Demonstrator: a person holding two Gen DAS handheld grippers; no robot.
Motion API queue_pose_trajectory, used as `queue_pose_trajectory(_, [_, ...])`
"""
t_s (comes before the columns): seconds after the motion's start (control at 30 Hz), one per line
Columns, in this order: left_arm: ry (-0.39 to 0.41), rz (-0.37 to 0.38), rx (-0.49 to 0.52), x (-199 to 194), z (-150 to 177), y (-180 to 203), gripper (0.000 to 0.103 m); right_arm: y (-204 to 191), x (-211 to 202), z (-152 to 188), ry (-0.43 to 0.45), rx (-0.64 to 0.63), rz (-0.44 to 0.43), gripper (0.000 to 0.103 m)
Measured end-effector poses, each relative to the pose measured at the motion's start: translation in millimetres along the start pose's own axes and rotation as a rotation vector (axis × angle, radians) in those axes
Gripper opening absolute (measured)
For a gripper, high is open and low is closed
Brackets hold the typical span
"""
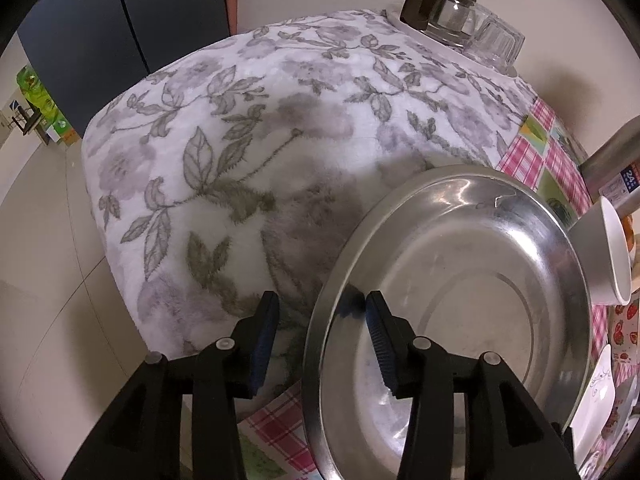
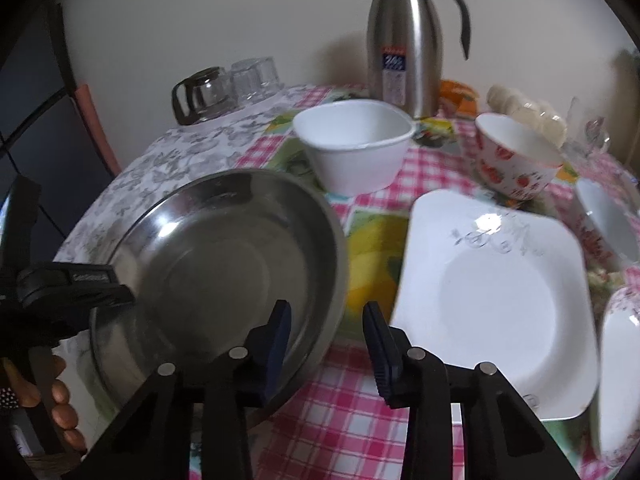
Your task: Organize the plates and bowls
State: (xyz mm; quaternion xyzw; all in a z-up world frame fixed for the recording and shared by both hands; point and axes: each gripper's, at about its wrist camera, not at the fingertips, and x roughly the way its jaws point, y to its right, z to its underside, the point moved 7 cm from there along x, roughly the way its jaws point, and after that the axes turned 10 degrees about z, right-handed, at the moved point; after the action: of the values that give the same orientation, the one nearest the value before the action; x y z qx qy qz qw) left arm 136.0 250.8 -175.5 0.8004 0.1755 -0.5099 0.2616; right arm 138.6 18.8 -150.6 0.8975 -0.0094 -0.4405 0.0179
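2 tongs straddle my steel plate (image 2: 216, 264) near the counter's (image 2: 340, 412) left edge: left tongs (image 1: 322, 322) and right tongs (image 2: 326, 324) are spread over its rim, unpinched. Uneven closing could tip it off.

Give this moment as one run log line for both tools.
left tool: open, straddles steel plate rim | right tool: open, straddles same rim | grip: none yet

Steel plate (image 2: 216, 264) left of square plate (image 2: 496, 300) — two bowls (image 2: 354, 144) behind, flask (image 2: 408, 40) farthest back.
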Motion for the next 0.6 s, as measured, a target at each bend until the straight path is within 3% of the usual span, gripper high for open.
queue_pose_trajectory(0.33, [0.014,-0.002,0.0,1,-1,1,0.045,-11,16,16,-0.066,-0.032,-0.03,0.036])
queue_pose_trajectory(0.4, [0.008,0.012,0.007,0,0,4,0.032,-13,12,15,-0.05,-0.051,-0.021,0.026])
queue_pose_trajectory(0.6, [0.023,0.023,0.014,-6,-2,5,0.029,-16,-8,3,0.023,-0.074,-0.045,0.026])
